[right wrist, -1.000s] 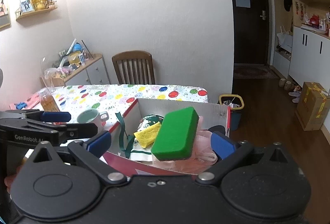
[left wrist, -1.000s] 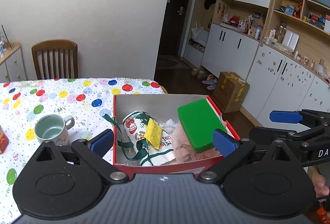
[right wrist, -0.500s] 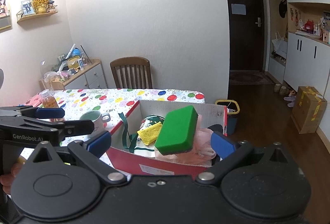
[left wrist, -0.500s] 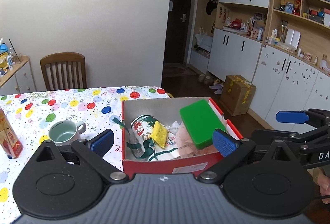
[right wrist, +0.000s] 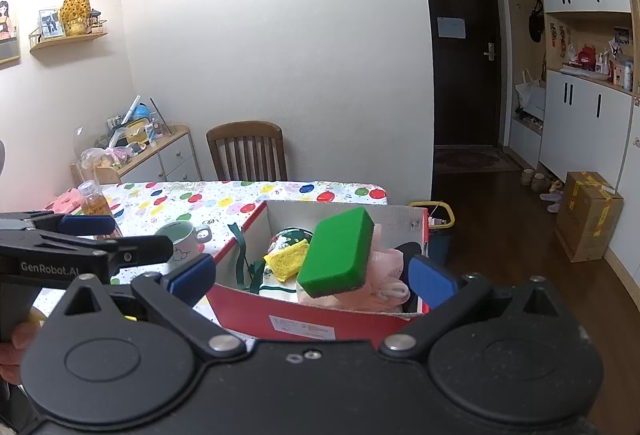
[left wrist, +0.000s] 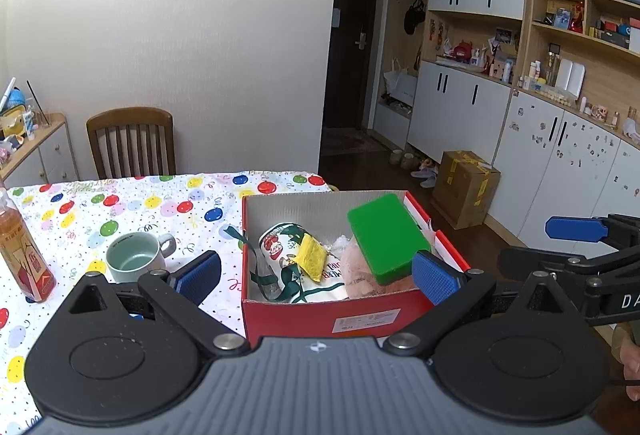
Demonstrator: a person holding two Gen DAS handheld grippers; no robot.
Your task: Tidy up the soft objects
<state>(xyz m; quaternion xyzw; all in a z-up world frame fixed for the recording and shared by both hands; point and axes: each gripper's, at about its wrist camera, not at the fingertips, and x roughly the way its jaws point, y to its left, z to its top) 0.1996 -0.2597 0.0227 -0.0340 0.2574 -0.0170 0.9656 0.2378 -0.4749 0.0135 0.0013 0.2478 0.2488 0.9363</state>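
Note:
A red cardboard box (left wrist: 320, 315) (right wrist: 312, 319) stands at the table's near right corner. Inside lie a big green sponge (left wrist: 386, 237) (right wrist: 338, 253) tilted on a pink cloth (left wrist: 356, 269) (right wrist: 390, 275), a yellow sponge (left wrist: 310, 255) (right wrist: 286, 261), and a white printed bag with green ribbon (left wrist: 280, 247). My left gripper (left wrist: 316, 277) is open and empty, just in front of the box. My right gripper (right wrist: 312, 279) is open and empty, also short of the box. Each gripper shows at the edge of the other's view.
A pale green mug (left wrist: 134, 259) (right wrist: 182, 241) stands left of the box on the balloon-print tablecloth (left wrist: 120, 203). An amber bottle (left wrist: 22, 255) stands further left. A wooden chair (left wrist: 132, 143) is at the far side. A bin (right wrist: 440, 223) stands beyond the table's right edge.
Both grippers have pulled back and up from the box, staying open. The box and its contents have not moved; more of the table shows, including the bottle.

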